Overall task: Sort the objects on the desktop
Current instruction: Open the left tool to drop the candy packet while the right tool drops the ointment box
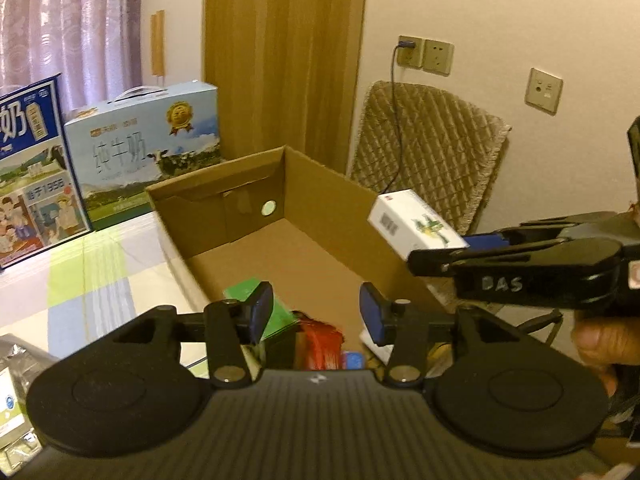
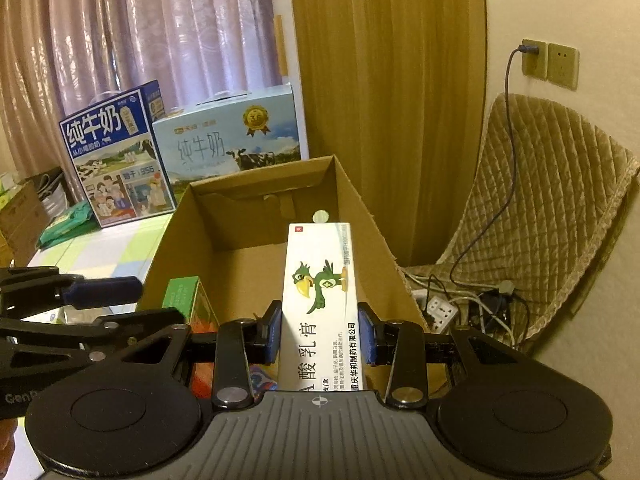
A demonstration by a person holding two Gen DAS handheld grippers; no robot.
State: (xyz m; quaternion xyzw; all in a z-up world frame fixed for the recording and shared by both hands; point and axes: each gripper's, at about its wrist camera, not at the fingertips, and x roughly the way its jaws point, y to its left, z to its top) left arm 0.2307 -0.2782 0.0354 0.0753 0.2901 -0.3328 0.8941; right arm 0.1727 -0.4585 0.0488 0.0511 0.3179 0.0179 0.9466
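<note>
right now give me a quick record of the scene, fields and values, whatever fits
right tool: shut on the white ointment box, held above the cardboard box
left tool: open, empty, over the near end of the cardboard box
cardboard box: open top, far part of floor bare
already inside, near end: green carton, red packet
behind box: two milk cartons
surface: pastel checked cloth
right of box: quilted chair
</note>
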